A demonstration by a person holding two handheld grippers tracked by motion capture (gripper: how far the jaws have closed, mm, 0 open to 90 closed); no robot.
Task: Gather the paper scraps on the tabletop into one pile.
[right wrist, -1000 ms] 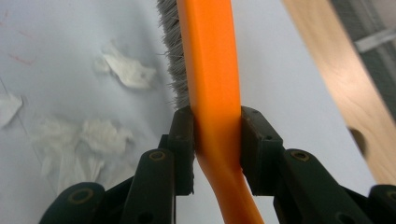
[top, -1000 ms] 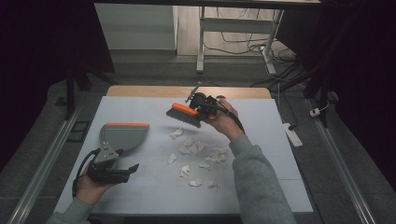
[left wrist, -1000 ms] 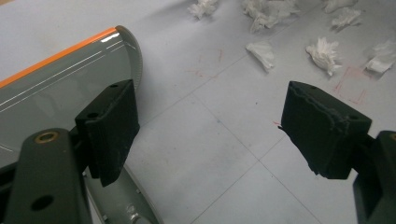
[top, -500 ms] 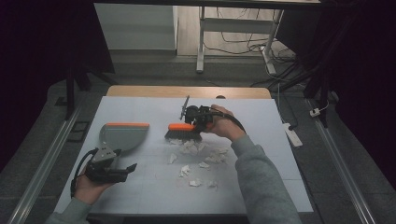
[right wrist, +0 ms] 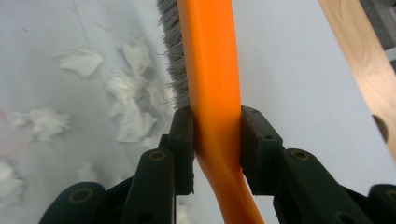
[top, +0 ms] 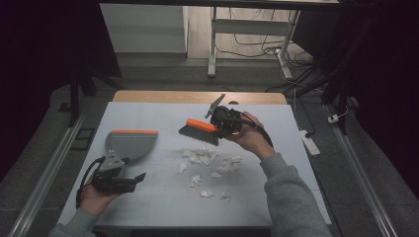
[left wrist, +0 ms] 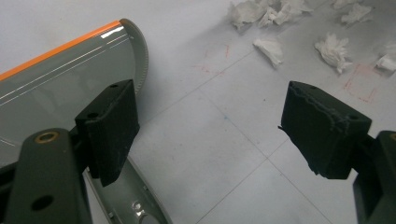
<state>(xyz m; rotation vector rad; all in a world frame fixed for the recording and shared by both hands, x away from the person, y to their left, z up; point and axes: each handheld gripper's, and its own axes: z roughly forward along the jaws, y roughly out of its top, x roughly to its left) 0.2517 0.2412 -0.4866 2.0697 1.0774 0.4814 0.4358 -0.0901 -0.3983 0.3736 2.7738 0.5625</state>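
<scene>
Pale grey tabletop point(top: 163, 197) carries a scatter of crumpled white paper scraps point(top: 210, 160). Just above the scraps, the right gripper point(right wrist: 215, 133) pinches the orange-backed, grey-bristled hand brush point(top: 199, 130). Left of the scraps lies a grey dustpan with an orange edge point(top: 129, 143); beside it the left gripper point(left wrist: 210, 130) hangs with jaws spread wide.

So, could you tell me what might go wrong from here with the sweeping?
1. The dustpan lies loose on the table: the left tongs are open beside it, not holding it, so sweeping into it might push it away.
2. The paper scraps are light and spread out; a fast stroke of the brush, held by the right tongs, may scatter them.
</scene>
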